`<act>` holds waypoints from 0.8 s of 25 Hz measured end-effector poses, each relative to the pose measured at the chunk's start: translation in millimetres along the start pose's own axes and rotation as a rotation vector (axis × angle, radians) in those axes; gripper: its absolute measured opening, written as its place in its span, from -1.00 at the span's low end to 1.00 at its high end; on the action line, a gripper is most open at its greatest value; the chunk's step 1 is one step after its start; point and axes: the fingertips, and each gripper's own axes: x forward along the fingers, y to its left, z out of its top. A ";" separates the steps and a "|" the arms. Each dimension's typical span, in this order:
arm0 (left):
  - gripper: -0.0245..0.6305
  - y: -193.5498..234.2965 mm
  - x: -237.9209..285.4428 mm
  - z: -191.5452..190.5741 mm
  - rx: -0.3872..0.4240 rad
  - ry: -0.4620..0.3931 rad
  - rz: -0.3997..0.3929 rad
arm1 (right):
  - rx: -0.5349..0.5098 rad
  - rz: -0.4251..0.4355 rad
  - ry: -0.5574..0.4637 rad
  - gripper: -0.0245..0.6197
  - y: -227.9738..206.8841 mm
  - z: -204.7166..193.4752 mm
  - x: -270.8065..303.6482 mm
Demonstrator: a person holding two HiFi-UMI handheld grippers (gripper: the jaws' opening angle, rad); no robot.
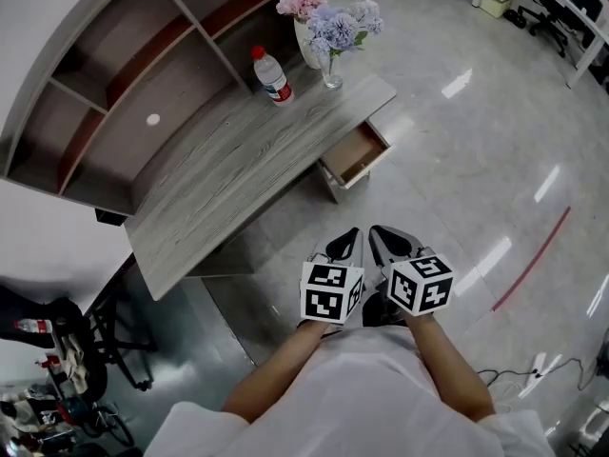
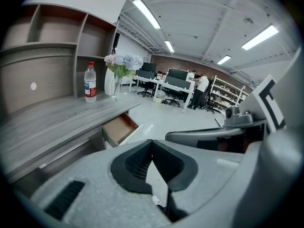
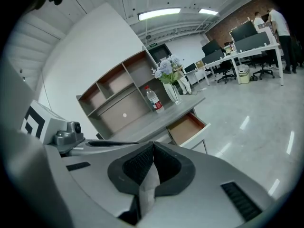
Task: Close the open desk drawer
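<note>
Left gripper view first: my left gripper [image 2: 152, 142] has its jaws pressed together at the tips with nothing between them. The right gripper [image 3: 153, 145] shows the same in its own view, jaws closed and empty. I judge that sensible, since a drawer wants a push, not a grip, and closed jaws make a blunt, firm nose to push with.

From the head view, the two grippers sit side by side just in front of the person's body. Both point toward the drawer [image 1: 354, 155] and are well apart from it, with bare floor [image 1: 447, 188] between. The drawer stands pulled out from under the counter [image 1: 228, 169], at the end nearest the flowers. Its brown inside looks empty, and its pale front panel faces me.

A water bottle [image 1: 272, 76] and a vase of flowers [image 1: 324, 31] stand on the counter above, by the shelf unit [image 1: 114, 84], out of the drawer's way. The closing is not begun; I need to approach and meet the panel squarely.
</note>
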 end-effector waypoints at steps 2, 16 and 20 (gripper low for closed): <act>-0.92 0.5 12.9 7.7 -0.004 0.007 0.014 | 0.007 0.015 0.003 -0.92 -12.4 8.7 5.2; -0.92 -5.1 66.2 56.3 0.041 0.014 0.087 | 0.042 0.112 -0.027 -0.92 -75.5 63.4 16.0; -0.92 -2.4 75.8 60.0 0.050 0.010 0.079 | 0.038 0.134 -0.033 -0.92 -82.2 63.8 24.9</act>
